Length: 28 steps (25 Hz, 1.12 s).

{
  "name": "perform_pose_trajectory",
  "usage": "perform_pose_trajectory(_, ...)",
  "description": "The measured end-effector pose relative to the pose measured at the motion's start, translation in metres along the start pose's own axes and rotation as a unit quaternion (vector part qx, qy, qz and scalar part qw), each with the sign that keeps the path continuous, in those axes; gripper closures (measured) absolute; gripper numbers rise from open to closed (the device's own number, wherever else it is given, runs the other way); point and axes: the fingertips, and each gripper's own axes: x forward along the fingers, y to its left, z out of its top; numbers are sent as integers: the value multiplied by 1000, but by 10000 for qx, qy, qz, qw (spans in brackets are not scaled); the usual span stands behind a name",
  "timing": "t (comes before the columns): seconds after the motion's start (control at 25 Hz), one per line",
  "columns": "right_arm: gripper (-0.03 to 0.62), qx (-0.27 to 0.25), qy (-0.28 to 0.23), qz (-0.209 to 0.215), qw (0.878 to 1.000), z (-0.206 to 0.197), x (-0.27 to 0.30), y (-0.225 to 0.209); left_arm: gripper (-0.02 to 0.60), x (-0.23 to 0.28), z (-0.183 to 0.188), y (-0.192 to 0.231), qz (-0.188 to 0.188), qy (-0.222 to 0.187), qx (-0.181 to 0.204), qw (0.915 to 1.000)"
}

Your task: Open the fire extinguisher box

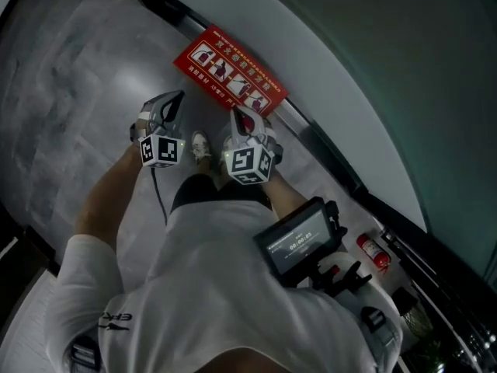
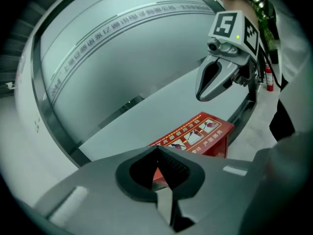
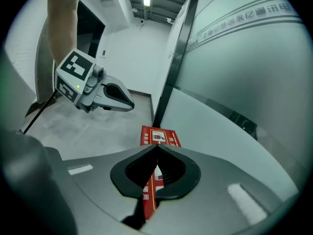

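Approach step: box closed, lid untouched.
Red rectangular fire extinguisher box with printed lid (image 1: 230, 70) lies on the floor. The left gripper (image 1: 177, 99) and right gripper (image 1: 239, 115) hover above the box, jaws together and empty. Next move: probably lower to the box's lid edge and lift.

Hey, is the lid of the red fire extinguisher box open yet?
No, the left gripper view shows the red box with its printed lid lying flat on top, shut.
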Motion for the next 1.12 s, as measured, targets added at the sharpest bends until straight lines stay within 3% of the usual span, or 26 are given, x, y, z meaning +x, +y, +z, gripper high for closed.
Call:
perform_pose_trajectory(0.16,561,-43,290,71,9995,-23,24,5,578,27,-11,-16,-368,-19,339,9987)
perform_pose_trajectory(0.32,465,-140,690,248,9972,-48,46,15,574,50,-27,-32,-748,-20,673,9949)
perform_pose_trajectory(0.48,338,-482,1062,441,9922,-74,63,31,470,70,-51,-47,-1068,127,1014,9890)
perform_pose_trajectory(0.56,311,-702,1209,533,9887,-87,72,38,429,80,-61,-56,-1218,186,1260,9843)
perform_pose_trajectory(0.72,277,-1245,1446,557,9800,-107,84,50,357,96,-79,-69,-1409,283,1771,9736)
perform_pose_trajectory(0.84,251,-1548,1593,476,9739,-119,93,55,338,104,-88,-75,-1420,295,2123,9664)
perform_pose_trajectory(1.12,271,-1969,1823,192,9631,-137,108,53,333,121,-90,-74,-1212,283,2413,9625)
